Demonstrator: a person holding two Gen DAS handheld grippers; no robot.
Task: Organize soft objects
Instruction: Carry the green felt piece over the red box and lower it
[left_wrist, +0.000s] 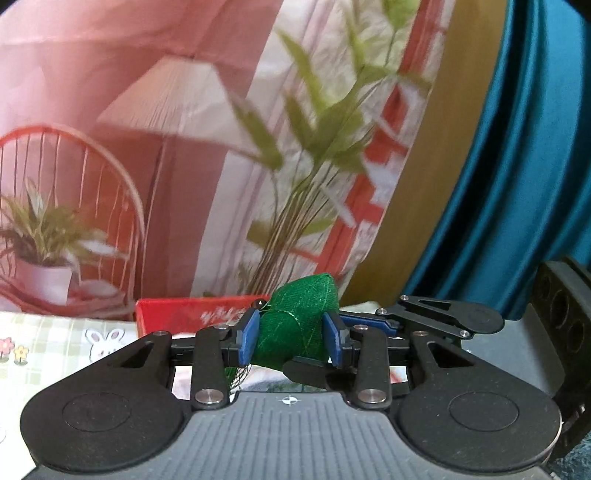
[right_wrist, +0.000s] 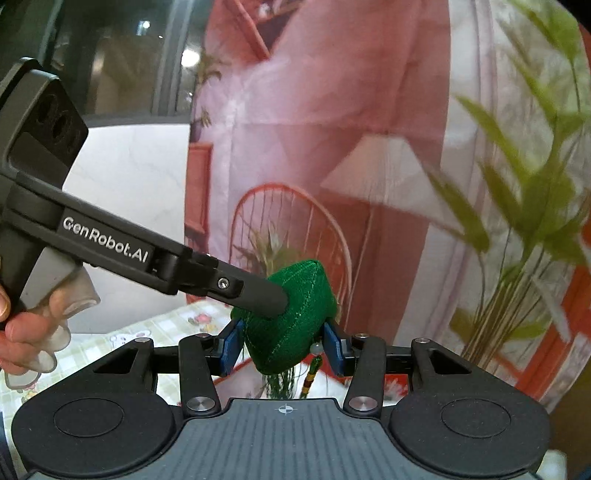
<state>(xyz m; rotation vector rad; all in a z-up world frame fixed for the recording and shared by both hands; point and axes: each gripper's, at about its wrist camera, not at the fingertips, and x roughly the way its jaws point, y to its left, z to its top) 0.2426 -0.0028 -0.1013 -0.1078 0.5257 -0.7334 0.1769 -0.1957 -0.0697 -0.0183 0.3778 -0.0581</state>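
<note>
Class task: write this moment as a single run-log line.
left tool: shut on green pouch | right tool: shut on green pouch | pouch: gripped by both, held up | red box: behind

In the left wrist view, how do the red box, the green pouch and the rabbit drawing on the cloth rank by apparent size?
1. Red box, although partly hidden.
2. Green pouch, nearly as large; nearness to the camera inflates it, so this order is unsure.
3. Rabbit drawing, clearly smallest.

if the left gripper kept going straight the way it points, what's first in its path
Already clamped on the green pouch, the left gripper would probably meet the red box just ahead and slightly left, then the printed backdrop; depth is unclear.
</note>
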